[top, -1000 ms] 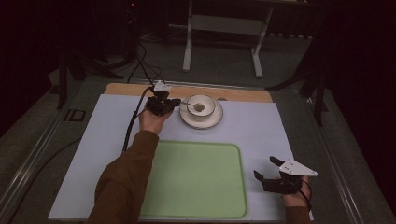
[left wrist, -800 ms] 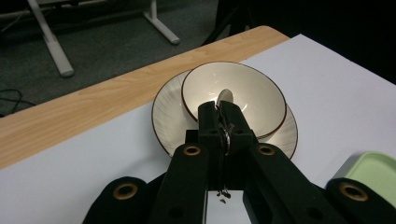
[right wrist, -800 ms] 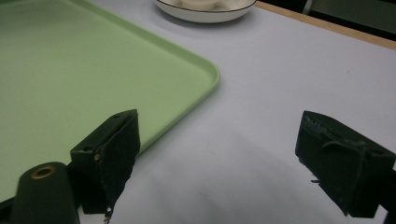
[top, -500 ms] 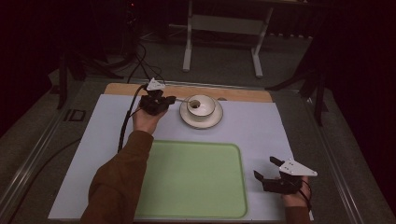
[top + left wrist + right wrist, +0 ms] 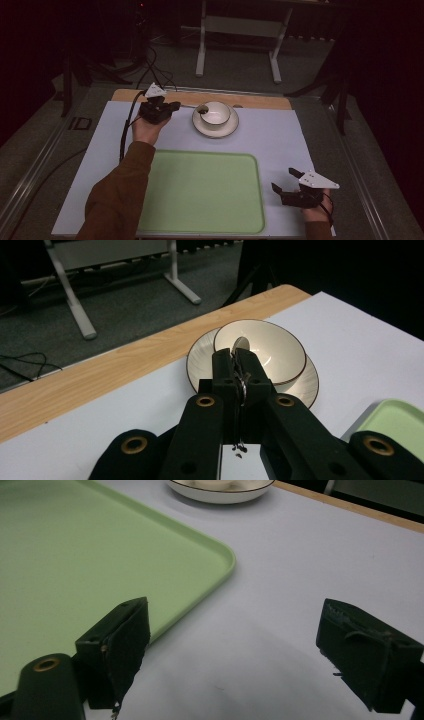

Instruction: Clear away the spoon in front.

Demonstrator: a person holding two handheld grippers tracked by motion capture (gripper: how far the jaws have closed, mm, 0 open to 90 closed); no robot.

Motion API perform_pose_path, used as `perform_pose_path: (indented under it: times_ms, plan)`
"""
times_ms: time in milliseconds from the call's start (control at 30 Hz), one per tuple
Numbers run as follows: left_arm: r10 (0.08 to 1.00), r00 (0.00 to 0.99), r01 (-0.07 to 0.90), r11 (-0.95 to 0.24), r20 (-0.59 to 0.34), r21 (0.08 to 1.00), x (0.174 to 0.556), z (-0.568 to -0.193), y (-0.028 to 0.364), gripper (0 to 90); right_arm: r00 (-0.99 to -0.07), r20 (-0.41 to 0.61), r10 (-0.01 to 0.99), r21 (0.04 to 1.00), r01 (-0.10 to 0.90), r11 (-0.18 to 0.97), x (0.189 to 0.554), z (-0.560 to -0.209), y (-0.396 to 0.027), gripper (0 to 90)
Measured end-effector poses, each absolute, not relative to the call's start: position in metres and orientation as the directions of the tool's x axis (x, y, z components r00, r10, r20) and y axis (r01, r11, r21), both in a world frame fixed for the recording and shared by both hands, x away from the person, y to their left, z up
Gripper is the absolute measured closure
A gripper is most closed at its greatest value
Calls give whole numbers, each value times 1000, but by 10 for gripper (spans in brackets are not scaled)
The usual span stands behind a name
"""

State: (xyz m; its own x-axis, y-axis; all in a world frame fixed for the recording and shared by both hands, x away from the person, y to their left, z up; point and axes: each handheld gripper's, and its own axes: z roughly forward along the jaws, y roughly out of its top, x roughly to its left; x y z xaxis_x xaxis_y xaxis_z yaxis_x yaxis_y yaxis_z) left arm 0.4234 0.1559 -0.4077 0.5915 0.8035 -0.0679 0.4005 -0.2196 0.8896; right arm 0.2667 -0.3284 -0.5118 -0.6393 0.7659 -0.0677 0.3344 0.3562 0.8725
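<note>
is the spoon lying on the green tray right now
No, the spoon is clamped between the left gripper jaws over the bowl, away from the green tray.

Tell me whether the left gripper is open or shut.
Shut: the left gripper clamps a spoon handle, its head over the bowl.

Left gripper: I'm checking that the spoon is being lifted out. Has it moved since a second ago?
Yes. The left gripper, shut on the spoon, has drawn leftward, away from the bowl.

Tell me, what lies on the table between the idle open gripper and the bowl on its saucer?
Bare white table: in the high view nothing lies between the right gripper and the bowl. The green tray sits beside that stretch.
</note>
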Motion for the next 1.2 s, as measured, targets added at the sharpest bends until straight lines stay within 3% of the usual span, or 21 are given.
perform_pose_path:
  times_ms: [1200]
  plan:
    - [799,600,380,-252,-31,890,360,-397,218,889,-636,-71,768,875,330,354,266,-512,-328,137]
